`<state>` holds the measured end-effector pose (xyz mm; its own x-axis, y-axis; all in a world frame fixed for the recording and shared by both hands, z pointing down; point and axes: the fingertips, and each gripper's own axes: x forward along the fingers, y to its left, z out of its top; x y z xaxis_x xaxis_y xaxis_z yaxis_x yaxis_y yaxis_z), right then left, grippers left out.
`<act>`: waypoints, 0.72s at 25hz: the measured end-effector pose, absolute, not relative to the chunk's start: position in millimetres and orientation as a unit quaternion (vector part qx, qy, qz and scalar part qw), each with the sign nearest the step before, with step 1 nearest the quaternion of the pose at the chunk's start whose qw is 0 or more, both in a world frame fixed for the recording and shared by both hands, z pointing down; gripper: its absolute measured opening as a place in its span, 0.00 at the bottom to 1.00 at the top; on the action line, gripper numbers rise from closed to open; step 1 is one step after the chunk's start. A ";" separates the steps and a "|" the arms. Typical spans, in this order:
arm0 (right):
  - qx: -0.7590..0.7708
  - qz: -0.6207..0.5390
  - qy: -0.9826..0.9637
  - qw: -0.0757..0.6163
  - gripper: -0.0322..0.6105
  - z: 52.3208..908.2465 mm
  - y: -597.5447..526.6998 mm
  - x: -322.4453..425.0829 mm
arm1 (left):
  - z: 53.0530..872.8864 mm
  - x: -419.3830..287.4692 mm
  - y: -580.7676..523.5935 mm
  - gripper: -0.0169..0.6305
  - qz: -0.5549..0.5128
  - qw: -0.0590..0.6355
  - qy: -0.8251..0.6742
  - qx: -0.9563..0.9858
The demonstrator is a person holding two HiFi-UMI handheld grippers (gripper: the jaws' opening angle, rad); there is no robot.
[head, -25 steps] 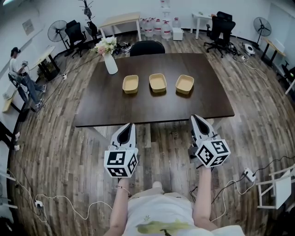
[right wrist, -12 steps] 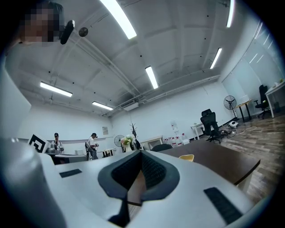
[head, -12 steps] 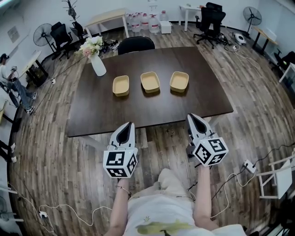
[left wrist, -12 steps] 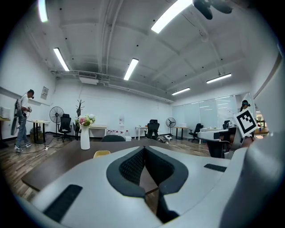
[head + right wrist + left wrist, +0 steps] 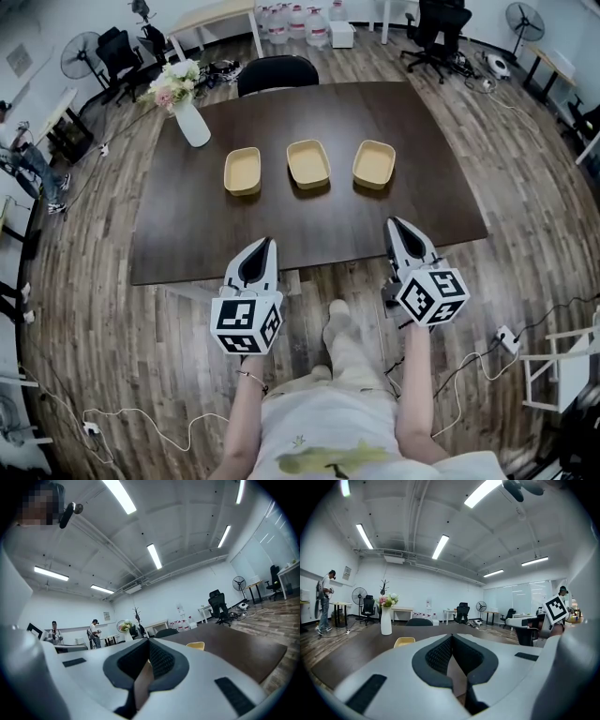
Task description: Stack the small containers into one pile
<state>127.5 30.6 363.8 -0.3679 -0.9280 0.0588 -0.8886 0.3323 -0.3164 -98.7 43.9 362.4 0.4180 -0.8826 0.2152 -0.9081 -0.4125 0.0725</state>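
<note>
Three small tan containers stand in a row on the dark table (image 5: 187, 234): the left container (image 5: 243, 170), the middle container (image 5: 308, 162) and the right container (image 5: 374, 163). All three are apart and empty. My left gripper (image 5: 265, 246) is shut, empty, with its tip over the table's near edge, well short of the row. My right gripper (image 5: 397, 225) is also shut and empty at the near edge. In the left gripper view the left gripper (image 5: 452, 636) points level at one container (image 5: 404, 641). Past the right gripper (image 5: 148, 641) in its own view, another container (image 5: 195, 645) shows.
A white vase of flowers (image 5: 190, 120) stands at the table's far left corner. A black chair (image 5: 276, 74) sits behind the table. Cables (image 5: 141, 422) lie on the wooden floor, a white rack (image 5: 553, 370) stands at the right. A person (image 5: 323, 602) stands far left.
The table has come closer in the head view. Both grippers moved forward from over the floor to the table's near edge. Their jaws stay shut.
</note>
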 end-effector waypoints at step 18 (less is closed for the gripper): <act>-0.540 -0.210 0.813 0.051 0.08 396.5 -118.1 159.9 | 401.1 -50.9 -90.3 0.06 0.101 0.146 -0.522 0.834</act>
<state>159.9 -118.1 396.5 -0.4118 -0.8998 0.1441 -0.8570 0.3287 -0.3970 -50.9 -90.3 401.1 0.4343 -0.8418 0.3207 -0.9006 -0.4119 0.1385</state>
